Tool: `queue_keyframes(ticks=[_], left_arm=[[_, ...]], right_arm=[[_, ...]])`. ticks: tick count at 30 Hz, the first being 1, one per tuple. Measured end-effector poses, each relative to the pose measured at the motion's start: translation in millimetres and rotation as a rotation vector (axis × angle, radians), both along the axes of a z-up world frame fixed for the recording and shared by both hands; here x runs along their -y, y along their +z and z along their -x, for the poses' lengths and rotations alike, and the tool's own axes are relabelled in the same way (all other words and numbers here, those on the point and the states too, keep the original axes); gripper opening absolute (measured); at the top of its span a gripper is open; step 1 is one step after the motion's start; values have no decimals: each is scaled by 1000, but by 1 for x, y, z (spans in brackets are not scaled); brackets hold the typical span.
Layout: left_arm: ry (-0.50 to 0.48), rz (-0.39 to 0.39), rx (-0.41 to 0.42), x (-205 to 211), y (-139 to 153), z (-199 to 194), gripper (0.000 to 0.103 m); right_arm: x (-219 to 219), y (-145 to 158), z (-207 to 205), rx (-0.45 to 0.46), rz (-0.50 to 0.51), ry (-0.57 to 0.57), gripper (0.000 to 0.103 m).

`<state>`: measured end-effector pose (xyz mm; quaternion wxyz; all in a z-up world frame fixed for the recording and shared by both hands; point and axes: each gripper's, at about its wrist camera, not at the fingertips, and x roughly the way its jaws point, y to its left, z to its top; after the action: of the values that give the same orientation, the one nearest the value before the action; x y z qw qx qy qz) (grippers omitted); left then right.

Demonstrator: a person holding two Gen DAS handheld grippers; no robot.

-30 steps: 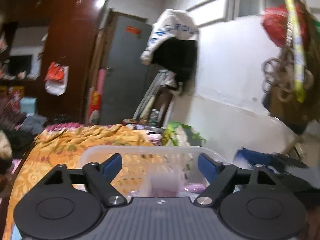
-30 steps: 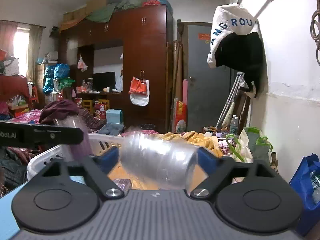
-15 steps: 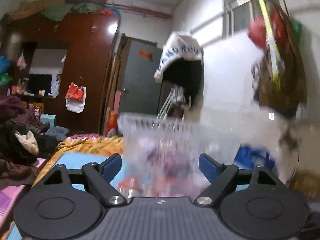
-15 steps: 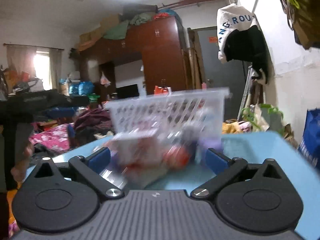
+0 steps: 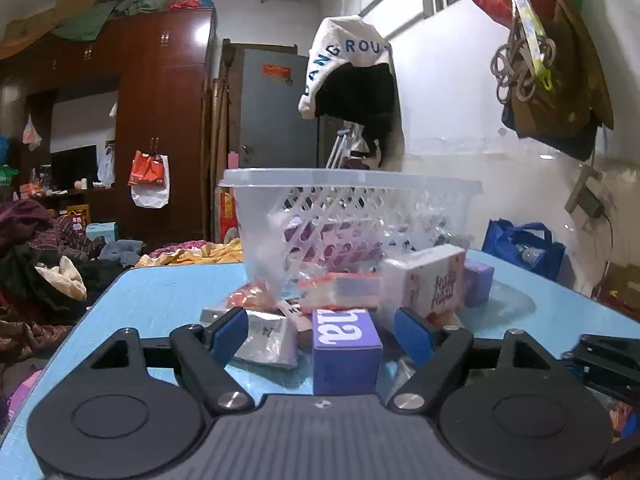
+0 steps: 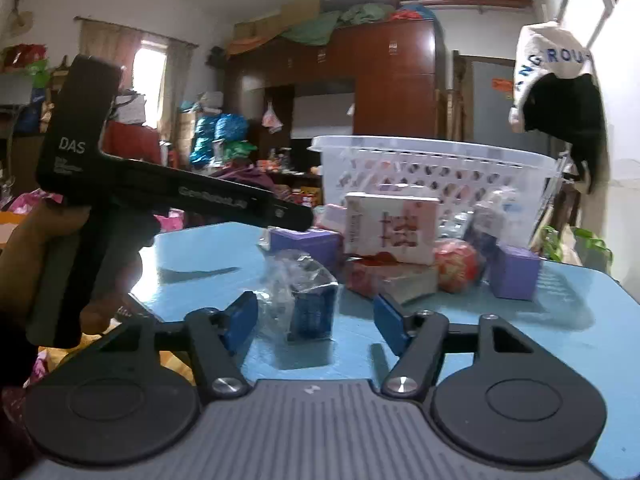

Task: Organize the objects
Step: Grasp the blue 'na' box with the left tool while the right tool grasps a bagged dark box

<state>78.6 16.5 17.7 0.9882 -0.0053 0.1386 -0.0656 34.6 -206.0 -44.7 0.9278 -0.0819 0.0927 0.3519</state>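
A blue desk in a cluttered bedroom now carries the basket and boxes. Left gripper spread; right gripper, just narrowing, grips nothing.

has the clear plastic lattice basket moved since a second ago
Yes. The clear plastic lattice basket rose in the left wrist view, now covering the grey door's base.

Translucent plastic basket; crinkly clear wrapper; smooth blue table.

Left claw gapes wide; right claw, just been closing, grips nothing.
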Motion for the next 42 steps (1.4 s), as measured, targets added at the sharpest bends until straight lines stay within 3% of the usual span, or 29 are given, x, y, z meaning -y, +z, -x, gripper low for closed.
queue_keyframes(ticks=[1, 4, 7, 11, 14, 16, 18, 23, 29, 42], left_arm=[[-4, -4, -4, 0, -1, 0, 84], [-12, -13, -9, 2, -3, 2, 84], [-12, -14, -13, 5, -5, 2, 84], [-19, -29, -36, 13, -9, -2, 84], [20, -56, -35, 19, -10, -3, 75], [35, -73, -54, 23, -11, -6, 54], [35, -83, -73, 24, -12, -9, 44], [18, -100, -62, 26, -12, -5, 42], [13, -70, 11, 20, -3, 10, 42], [17, -46, 57, 6, 9, 21, 42]], right_arm=[[-2, 0, -1, -1, 7, 11, 61], [-5, -1, -6, -19, 19, 37, 40], [2, 1, -6, -25, 3, 37, 36], [21, 6, 0, -4, -35, 2, 36], [39, 13, 0, 7, -72, -30, 36], [47, 18, -2, 12, -100, -41, 36], [50, 22, -5, 19, -113, -52, 36], [49, 24, -9, 31, -118, -66, 36], [60, 23, -12, 30, -139, -91, 36], [71, 26, -18, 41, -162, -142, 36]])
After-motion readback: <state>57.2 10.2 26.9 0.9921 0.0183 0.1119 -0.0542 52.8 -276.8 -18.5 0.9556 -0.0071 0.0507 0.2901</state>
